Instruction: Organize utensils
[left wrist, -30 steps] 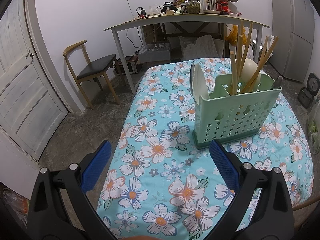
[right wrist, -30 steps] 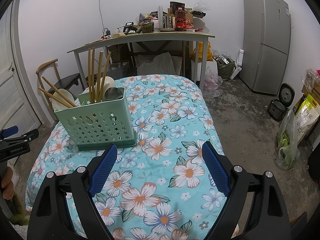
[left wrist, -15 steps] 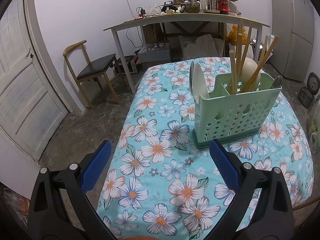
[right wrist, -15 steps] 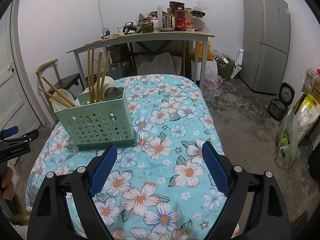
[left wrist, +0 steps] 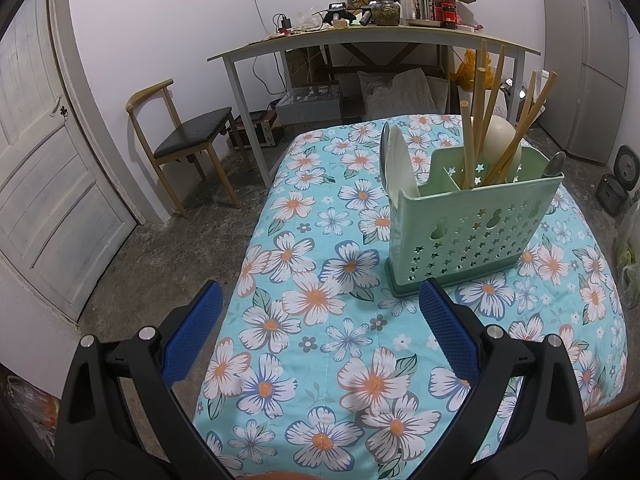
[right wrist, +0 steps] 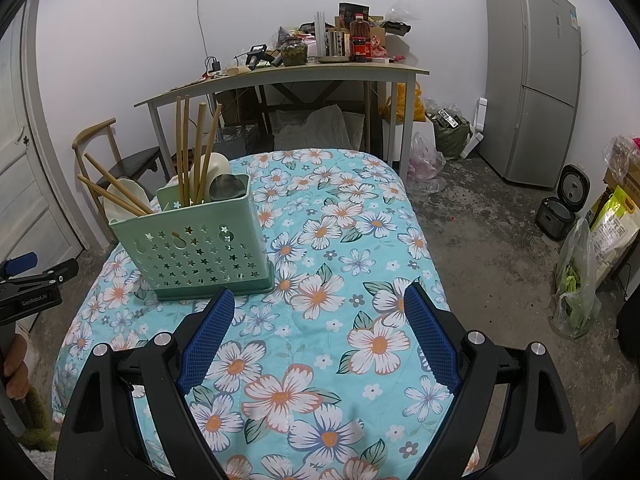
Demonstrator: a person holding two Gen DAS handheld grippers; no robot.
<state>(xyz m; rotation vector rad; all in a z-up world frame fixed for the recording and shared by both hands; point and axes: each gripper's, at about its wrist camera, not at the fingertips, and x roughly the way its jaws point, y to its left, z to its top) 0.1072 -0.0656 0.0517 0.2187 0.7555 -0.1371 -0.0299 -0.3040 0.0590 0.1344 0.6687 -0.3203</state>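
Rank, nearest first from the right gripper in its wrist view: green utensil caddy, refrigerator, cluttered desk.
1. Green utensil caddy: on the floral table, just ahead-left of the right gripper.
2. Cluttered desk: beyond the table's far end.
3. Refrigerator: far right corner.

wrist views, both facing utensil caddy (left wrist: pixel 472 224)

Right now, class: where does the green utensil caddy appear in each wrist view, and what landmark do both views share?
Left wrist: green utensil caddy right of centre, beyond the open left gripper.
Right wrist: caddy left of centre, beyond the open right gripper.
Shared landmark: cluttered desk at the wall.
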